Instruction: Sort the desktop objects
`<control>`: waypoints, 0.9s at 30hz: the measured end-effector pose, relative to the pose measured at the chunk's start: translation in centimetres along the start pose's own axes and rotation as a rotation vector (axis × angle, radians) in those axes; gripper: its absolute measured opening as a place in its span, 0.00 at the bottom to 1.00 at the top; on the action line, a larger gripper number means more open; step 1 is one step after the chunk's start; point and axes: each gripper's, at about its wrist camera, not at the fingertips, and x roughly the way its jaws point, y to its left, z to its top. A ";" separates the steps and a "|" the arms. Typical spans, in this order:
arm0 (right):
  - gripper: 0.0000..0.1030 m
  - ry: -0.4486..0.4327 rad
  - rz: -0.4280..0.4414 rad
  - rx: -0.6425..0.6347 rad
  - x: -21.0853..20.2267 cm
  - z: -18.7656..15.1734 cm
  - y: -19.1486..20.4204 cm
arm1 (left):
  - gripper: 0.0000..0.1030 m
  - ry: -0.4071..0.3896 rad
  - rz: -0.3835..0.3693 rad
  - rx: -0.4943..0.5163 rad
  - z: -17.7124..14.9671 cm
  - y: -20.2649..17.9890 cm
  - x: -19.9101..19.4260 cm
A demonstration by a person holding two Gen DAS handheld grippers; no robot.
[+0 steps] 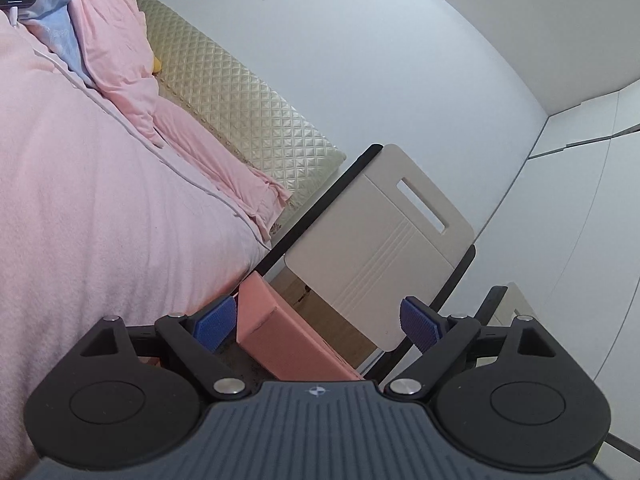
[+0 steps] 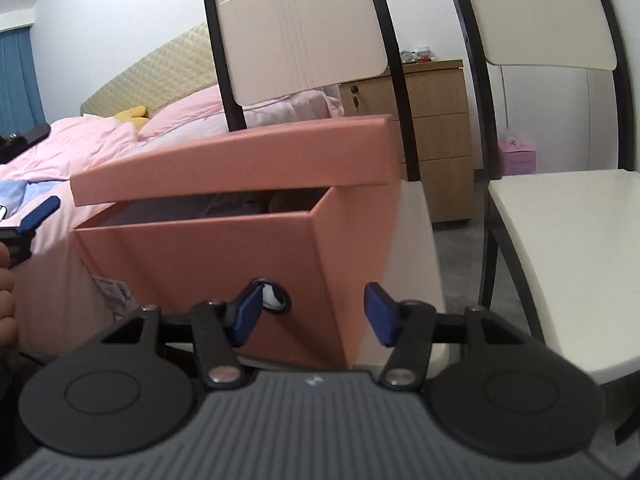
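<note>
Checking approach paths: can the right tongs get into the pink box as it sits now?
Probably not yet. The lid sits tilted over the box, leaving only a narrow slit at the front. The right tongs are low against the box's front wall, nothing between their pads. The lid would have to come up first.

box (image 2: 240, 248) directly ahead of right gripper (image 2: 312, 314), on chair seat (image 2: 416, 240) | lid (image 2: 248, 156) tilted atop box, raised at its left | second chair (image 2: 568, 264) right of box | bed (image 2: 100, 148) left, behind box | drawer cabinet (image 2: 436, 136) behind, between chairs | left gripper (image 1: 316, 322) at box's left, box edge between its fingers
</note>
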 end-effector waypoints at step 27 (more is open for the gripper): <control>0.72 -0.110 0.137 0.203 -2.8 10.2 -6.3 | 0.90 0.146 0.058 0.351 -0.4 -3.0 4.0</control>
